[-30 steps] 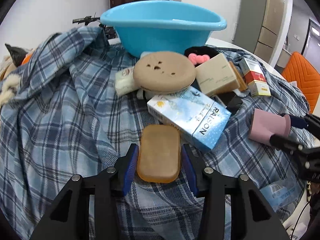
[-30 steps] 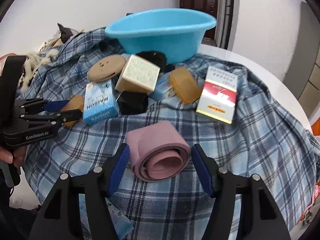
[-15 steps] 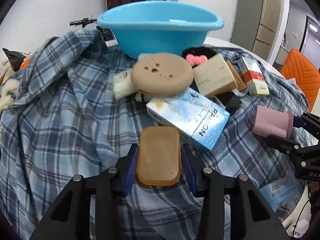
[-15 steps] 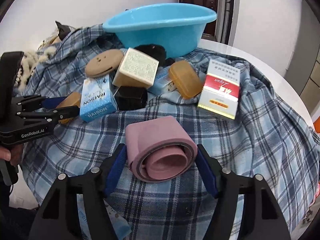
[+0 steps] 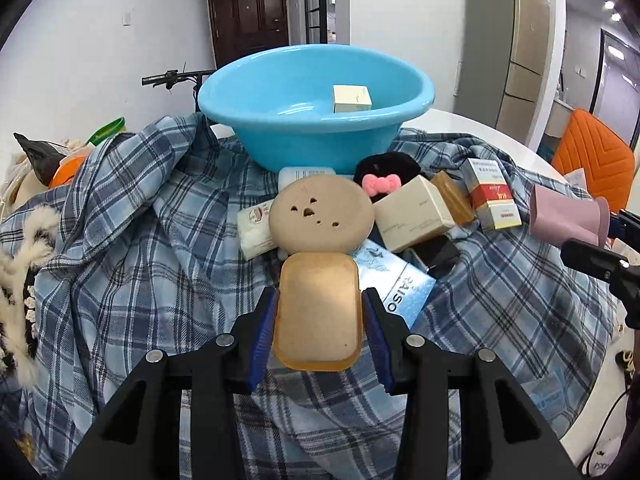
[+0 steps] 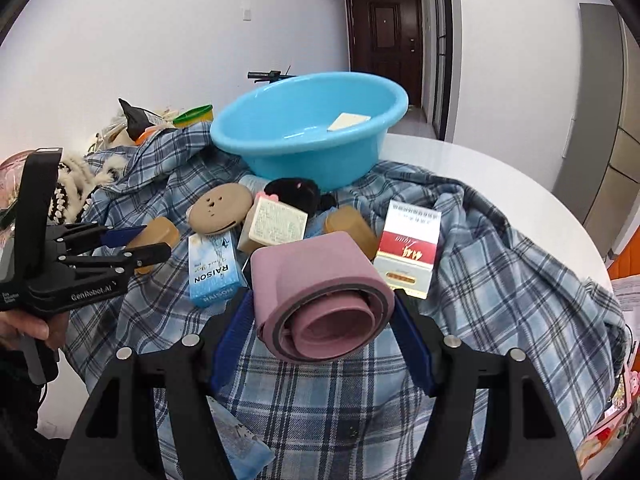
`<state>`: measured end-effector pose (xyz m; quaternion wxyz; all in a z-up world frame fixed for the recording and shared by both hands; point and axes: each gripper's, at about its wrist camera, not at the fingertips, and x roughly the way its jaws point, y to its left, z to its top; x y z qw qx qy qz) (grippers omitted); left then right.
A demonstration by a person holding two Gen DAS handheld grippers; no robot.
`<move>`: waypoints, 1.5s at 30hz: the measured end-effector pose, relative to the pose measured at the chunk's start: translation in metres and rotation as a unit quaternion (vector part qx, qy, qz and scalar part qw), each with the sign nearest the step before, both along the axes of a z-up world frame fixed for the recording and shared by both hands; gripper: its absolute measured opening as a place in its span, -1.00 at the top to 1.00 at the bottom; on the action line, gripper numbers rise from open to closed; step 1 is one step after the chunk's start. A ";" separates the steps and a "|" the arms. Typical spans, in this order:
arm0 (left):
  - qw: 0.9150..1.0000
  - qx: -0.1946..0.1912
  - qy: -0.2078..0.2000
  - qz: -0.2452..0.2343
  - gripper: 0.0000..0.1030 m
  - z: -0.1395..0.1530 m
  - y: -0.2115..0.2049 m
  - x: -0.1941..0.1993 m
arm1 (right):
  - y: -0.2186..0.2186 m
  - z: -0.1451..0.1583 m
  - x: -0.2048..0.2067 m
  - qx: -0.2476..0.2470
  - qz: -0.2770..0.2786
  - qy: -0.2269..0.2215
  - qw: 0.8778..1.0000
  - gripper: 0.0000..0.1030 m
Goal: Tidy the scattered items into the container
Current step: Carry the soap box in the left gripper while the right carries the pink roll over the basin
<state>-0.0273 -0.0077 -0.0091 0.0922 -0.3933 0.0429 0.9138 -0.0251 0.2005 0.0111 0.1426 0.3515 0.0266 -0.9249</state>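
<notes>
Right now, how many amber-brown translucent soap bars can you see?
2. One amber-brown soap bar is clamped in the left gripper; the other soap bar lies on the plaid cloth among the boxes. More may be hidden.

**Both held items raised since one second ago**

The left tool [image 5: 318,328] has lifted the amber soap bar [image 5: 318,312] clear of the plaid cloth [image 5: 132,264]; the right tool [image 6: 324,332] has likewise raised the pink roll [image 6: 320,292], both nearer the blue basin [image 5: 316,120].

Bright, even indoor light; sharp fisheye pictures.
Ceiling lamps [image 5: 612,10] glow far right ahead of the tool, and the blue basin [image 5: 316,92] shows soft glare inside. Shadows are faint. Straight lines bow toward the black rounded corners; nothing is blurred.
</notes>
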 end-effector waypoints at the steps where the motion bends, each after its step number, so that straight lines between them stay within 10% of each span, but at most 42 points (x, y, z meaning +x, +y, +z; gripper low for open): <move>1: 1.000 0.005 -0.002 -0.001 0.13 0.000 0.001 0.000 | 0.000 0.000 0.000 0.002 -0.001 -0.001 1.000 -0.31; 36: 0.996 -0.001 0.083 -0.019 0.13 0.098 0.010 -0.043 | -0.013 0.110 -0.020 0.003 0.003 0.119 0.993 -0.31; 45: 0.994 0.009 0.104 -0.021 0.13 0.122 0.012 -0.089 | -0.008 0.126 -0.084 -0.005 -0.002 0.116 0.993 -0.31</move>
